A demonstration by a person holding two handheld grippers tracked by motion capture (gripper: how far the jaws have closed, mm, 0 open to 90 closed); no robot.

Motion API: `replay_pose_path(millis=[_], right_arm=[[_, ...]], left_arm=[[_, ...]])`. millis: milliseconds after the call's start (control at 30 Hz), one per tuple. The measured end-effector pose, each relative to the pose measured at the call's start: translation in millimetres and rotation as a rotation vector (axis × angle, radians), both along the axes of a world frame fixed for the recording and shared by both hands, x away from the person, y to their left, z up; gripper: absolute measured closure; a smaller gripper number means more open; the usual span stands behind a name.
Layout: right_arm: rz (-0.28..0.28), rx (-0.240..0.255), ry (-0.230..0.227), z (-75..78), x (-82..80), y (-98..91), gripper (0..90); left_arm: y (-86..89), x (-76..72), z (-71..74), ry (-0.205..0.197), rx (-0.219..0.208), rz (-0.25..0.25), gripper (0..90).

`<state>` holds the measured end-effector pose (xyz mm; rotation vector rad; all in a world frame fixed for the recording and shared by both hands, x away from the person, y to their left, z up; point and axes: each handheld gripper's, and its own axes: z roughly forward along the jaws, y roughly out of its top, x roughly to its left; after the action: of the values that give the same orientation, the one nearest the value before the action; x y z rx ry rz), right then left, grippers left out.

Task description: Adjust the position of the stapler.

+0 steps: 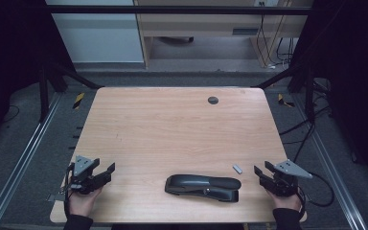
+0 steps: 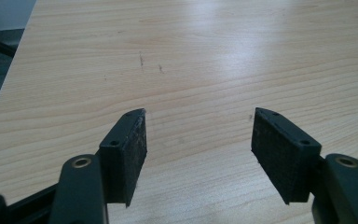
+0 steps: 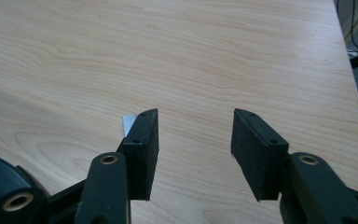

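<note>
Near the front edge of the table (image 1: 172, 124), a little right of its middle, lies a black stapler (image 1: 203, 187). It is long and low, glossy on top, with a rounded hump at its left end and a flatter, squarer end at the right. Its long axis runs nearly parallel to the table's front edge, the right end tipped slightly toward me. I cannot tell which end is the mouth. Just beyond its right end sits a small pale strip (image 1: 237, 168), apart from it.

My left gripper (image 1: 106, 170) rests at the front left corner of the table, well apart from the stapler, jaws spread wide and holding nothing; in the left gripper view its pads (image 2: 137, 144) frame bare wood. My right gripper (image 1: 261, 168) sits at the front right corner, jaws likewise apart and empty, pointing toward the strip. In the right gripper view, a pale corner of the strip (image 3: 129, 122) peeks out beside one jaw.
</note>
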<state>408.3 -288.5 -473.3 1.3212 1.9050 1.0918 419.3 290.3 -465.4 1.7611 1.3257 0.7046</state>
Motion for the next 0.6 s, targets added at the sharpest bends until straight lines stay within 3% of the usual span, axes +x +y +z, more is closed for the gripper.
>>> replay_pose_path(millis=[333, 433, 600], right_arm=[[0.048, 0.006, -0.007, 8.6, -4.8, 9.1, 61.7], [0.067, 0.028, -0.014, 13.4, -7.1, 12.7, 65.4], [0.109, 0.043, -0.008, 16.4, -9.8, 18.6, 65.3]], left_arm=[[1.5, -3.3, 1.9, -0.004, -0.006, 0.001, 36.2], [1.7, -3.2, 2.6, -0.010, -0.004, -0.010, 36.6], [-0.6, -2.7, 2.3, 0.000, 0.001, -0.017, 36.6]])
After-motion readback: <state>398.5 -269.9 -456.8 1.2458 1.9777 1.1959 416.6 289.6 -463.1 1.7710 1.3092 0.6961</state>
